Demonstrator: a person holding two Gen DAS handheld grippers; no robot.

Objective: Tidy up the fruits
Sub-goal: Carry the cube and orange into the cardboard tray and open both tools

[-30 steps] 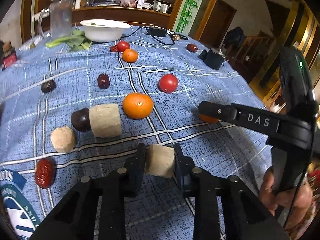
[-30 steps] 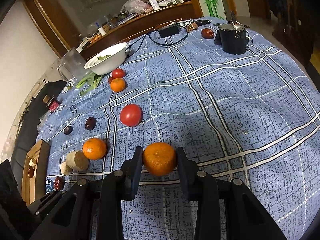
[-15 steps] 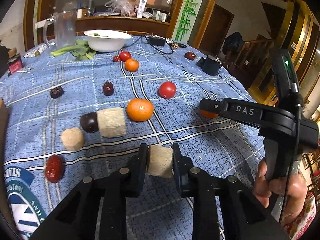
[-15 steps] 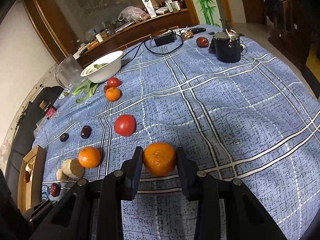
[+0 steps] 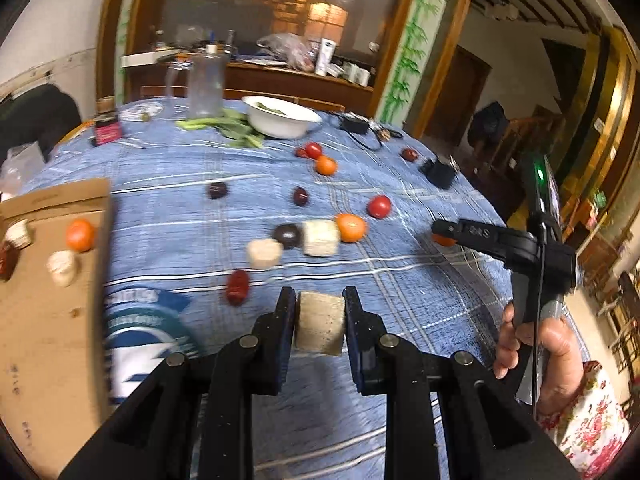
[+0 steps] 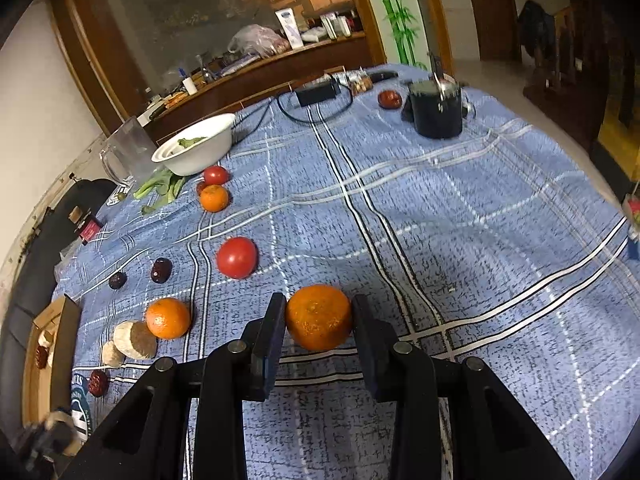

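Note:
My left gripper (image 5: 320, 322) is shut on a beige cylindrical chunk (image 5: 320, 328), held above the blue checked tablecloth (image 5: 400, 300). My right gripper (image 6: 318, 320) is shut on an orange (image 6: 319, 317); it also shows in the left wrist view (image 5: 444, 232) at the right. A cardboard box (image 5: 48, 320) at the left holds an orange (image 5: 80, 235), a beige chunk (image 5: 62, 268) and a red fruit (image 5: 7, 258). On the cloth lie two beige chunks (image 5: 320, 237), an orange (image 5: 351, 227), tomatoes (image 6: 237, 258), dark plums (image 5: 287, 236) and a red date (image 5: 238, 287).
A white bowl (image 5: 282, 117) with greens, a clear pitcher (image 5: 204, 84) and leafy stalks (image 5: 224, 126) stand at the back. A black pot (image 6: 436, 110), charger and cable (image 6: 316, 94) sit at the far right. The table edge drops off at the right.
My left gripper has lifted and swung left with the beige chunk, bringing the cardboard box into view. My right gripper still holds the orange and has risen slightly.

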